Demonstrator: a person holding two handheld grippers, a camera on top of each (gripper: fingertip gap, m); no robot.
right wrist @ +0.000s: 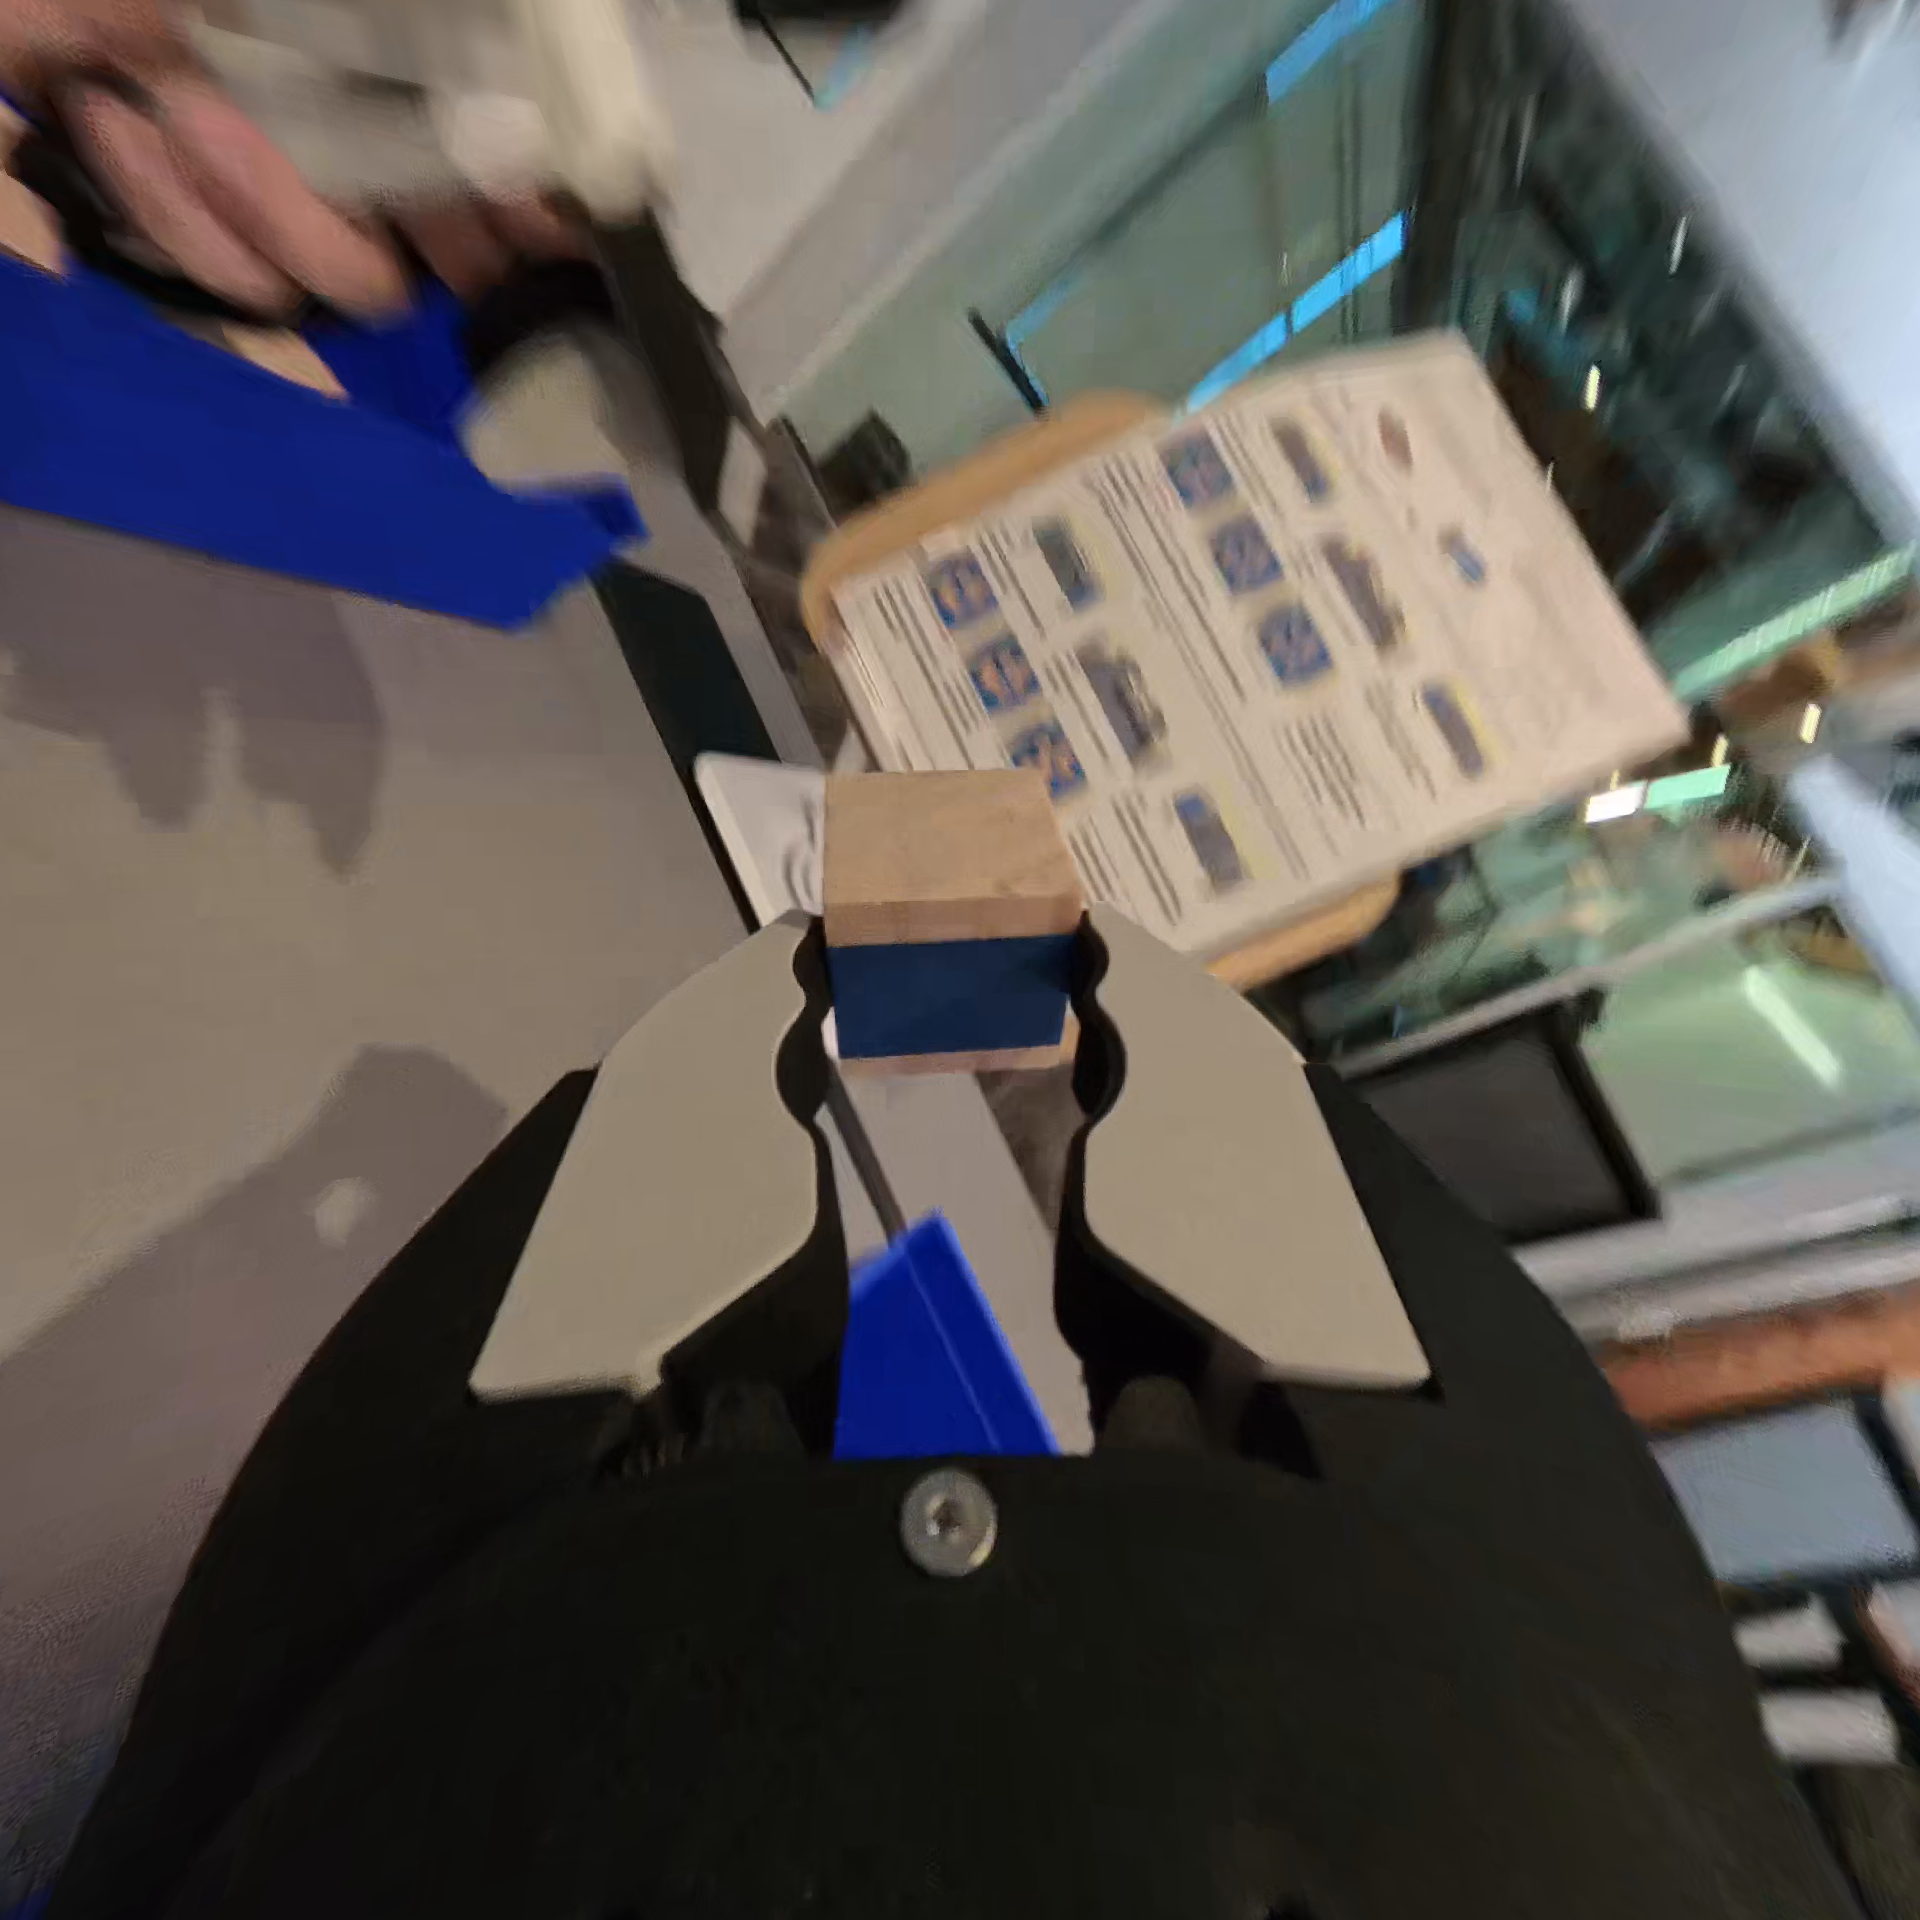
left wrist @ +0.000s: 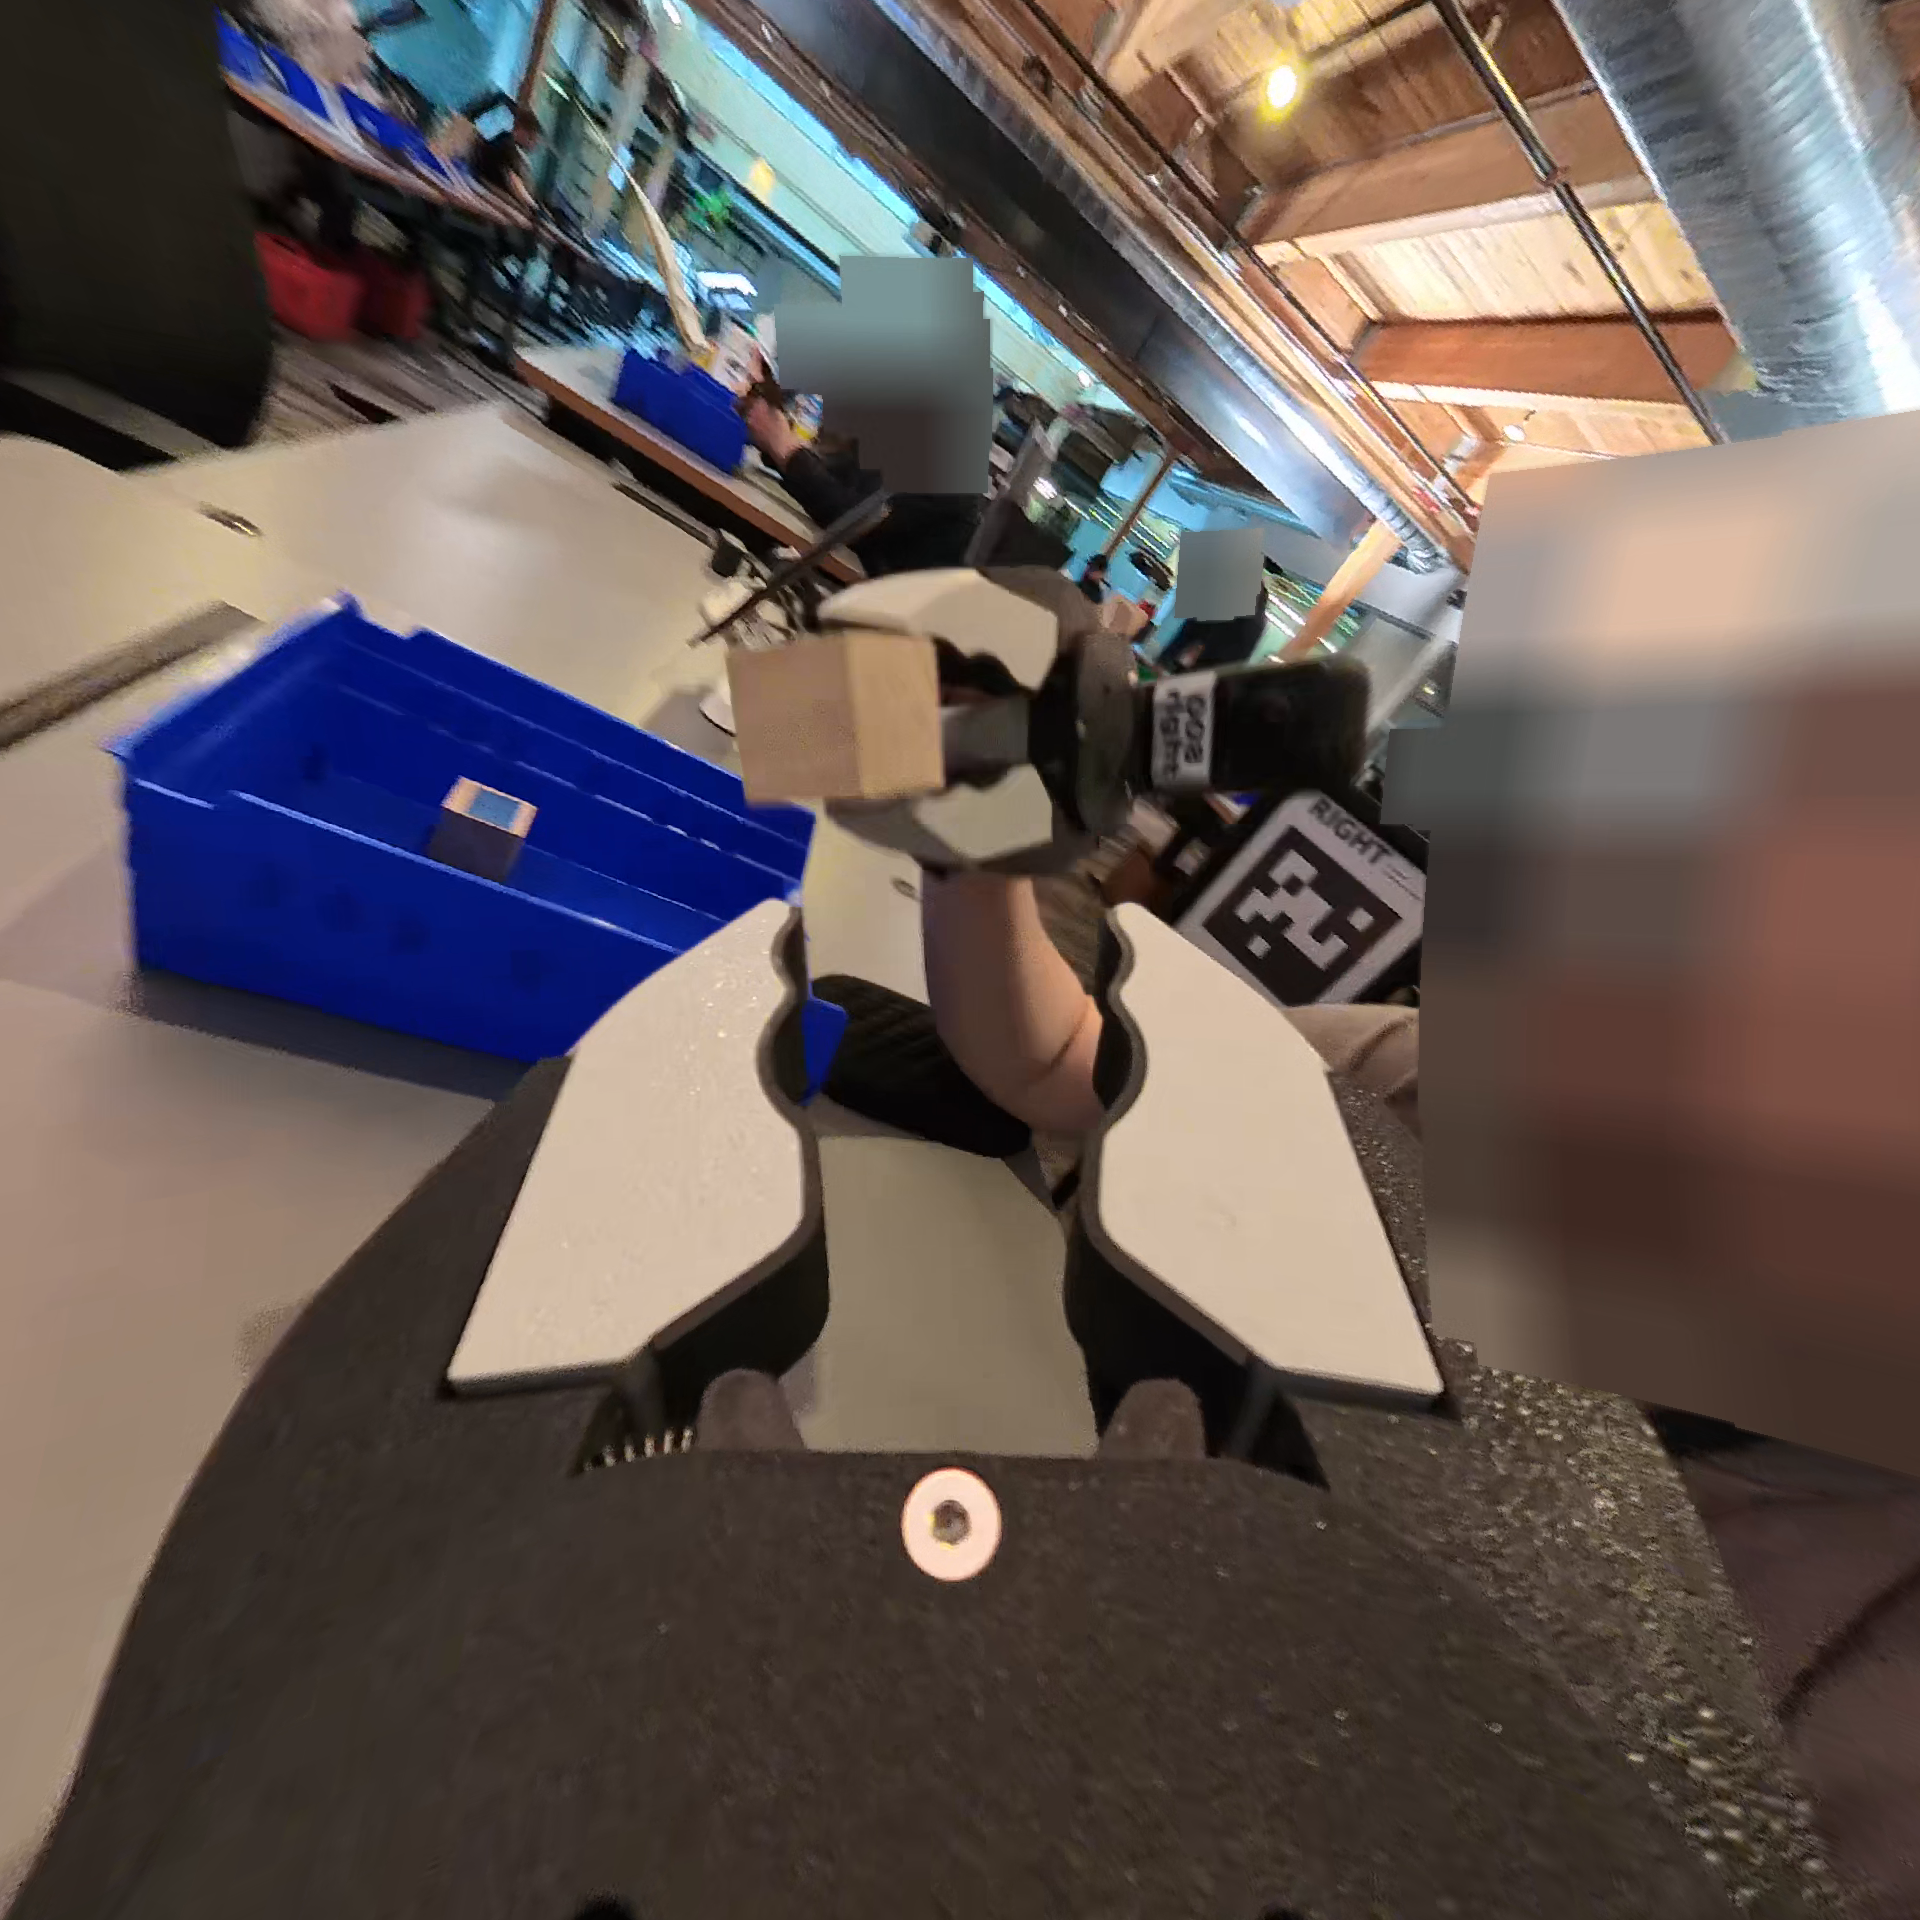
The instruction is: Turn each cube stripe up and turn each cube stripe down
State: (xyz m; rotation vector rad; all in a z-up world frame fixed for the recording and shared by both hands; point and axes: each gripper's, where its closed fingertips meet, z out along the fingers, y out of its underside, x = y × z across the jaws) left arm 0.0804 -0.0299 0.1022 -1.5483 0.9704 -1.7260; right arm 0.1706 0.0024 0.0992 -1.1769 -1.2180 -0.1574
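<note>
Wooden cube (right wrist: pixel 951 925): pinched at the tips of the right gripper (right wrist: pixel 951 987), lifted clear above the blue bin (left wrist: pixel 343 883), blue stripe facing the camera, probably for turning. Second cube (left wrist: pixel 486 840): inside the bin. Left gripper (left wrist: pixel 951 997): parted, empty, beside the bin.

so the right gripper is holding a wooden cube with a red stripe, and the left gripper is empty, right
Not quite: the stripe is blue, not red, as the right wrist view shows. The right gripper does hold the cube, and the left gripper is empty.
</note>
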